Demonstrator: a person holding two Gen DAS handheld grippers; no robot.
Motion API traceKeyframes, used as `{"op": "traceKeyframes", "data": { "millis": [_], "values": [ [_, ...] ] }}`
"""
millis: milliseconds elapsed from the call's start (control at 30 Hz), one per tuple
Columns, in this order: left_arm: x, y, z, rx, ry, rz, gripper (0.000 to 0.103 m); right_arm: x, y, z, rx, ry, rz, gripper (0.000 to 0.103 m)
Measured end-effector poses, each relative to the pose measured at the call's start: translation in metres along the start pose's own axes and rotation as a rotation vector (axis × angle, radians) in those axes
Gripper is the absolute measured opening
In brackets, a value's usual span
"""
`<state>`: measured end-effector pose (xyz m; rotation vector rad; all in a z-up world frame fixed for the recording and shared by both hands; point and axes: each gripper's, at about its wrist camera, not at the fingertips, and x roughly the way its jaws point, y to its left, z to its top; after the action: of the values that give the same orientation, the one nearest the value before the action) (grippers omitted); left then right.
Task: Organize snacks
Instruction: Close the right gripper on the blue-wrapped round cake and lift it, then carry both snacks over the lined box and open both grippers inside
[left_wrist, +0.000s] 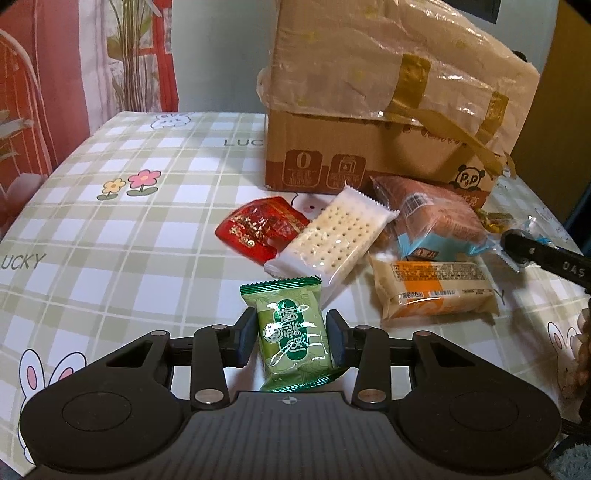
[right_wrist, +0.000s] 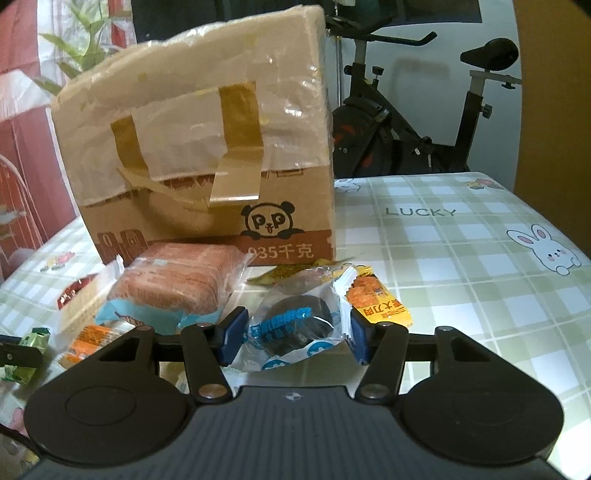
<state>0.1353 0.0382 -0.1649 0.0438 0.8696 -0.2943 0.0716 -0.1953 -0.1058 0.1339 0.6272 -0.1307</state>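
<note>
On the checked tabletop (left_wrist: 129, 229) before the box (left_wrist: 369, 155), my left fingers (left_wrist: 246, 332) pinched a green packet (left_wrist: 293, 332); my right fingers (right_wrist: 232, 332) pinched a dark cookie pack (right_wrist: 295, 325).

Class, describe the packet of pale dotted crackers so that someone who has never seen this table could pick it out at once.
Start at the taped cardboard box on the checked tablecloth; a cluster of snacks lies in front of it. The cracker packet lies slanted near the cluster's left, partly overlapping a red wrapper. It alone has clear wrapping with white ends, showing pale crackers dotted with holes.
</note>
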Motion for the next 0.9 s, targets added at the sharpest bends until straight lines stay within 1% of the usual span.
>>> {"op": "traceKeyframes", "data": {
  "millis": [267, 400, 533, 767, 900],
  "values": [
    [-0.004, 0.004, 0.001, -0.004, -0.015, 0.017, 0.042, -0.021, 0.003, 0.011, 0.014, -0.054, 0.040, 0.056],
    [-0.015, 0.005, 0.008, 0.009, -0.065, 0.025, 0.042, -0.030, 0.009, 0.016, -0.003, -0.081, 0.056, 0.056],
    [-0.031, 0.002, 0.021, 0.037, -0.135, 0.015, 0.042, -0.040, 0.013, 0.025, -0.023, -0.133, 0.067, 0.056],
    [-0.056, -0.007, 0.049, 0.064, -0.235, -0.040, 0.042, -0.064, 0.018, 0.044, -0.056, -0.228, 0.084, 0.055],
    [-0.068, -0.011, 0.067, 0.061, -0.292, -0.070, 0.042, -0.077, 0.017, 0.054, -0.055, -0.272, 0.082, 0.055]
  ]
}}
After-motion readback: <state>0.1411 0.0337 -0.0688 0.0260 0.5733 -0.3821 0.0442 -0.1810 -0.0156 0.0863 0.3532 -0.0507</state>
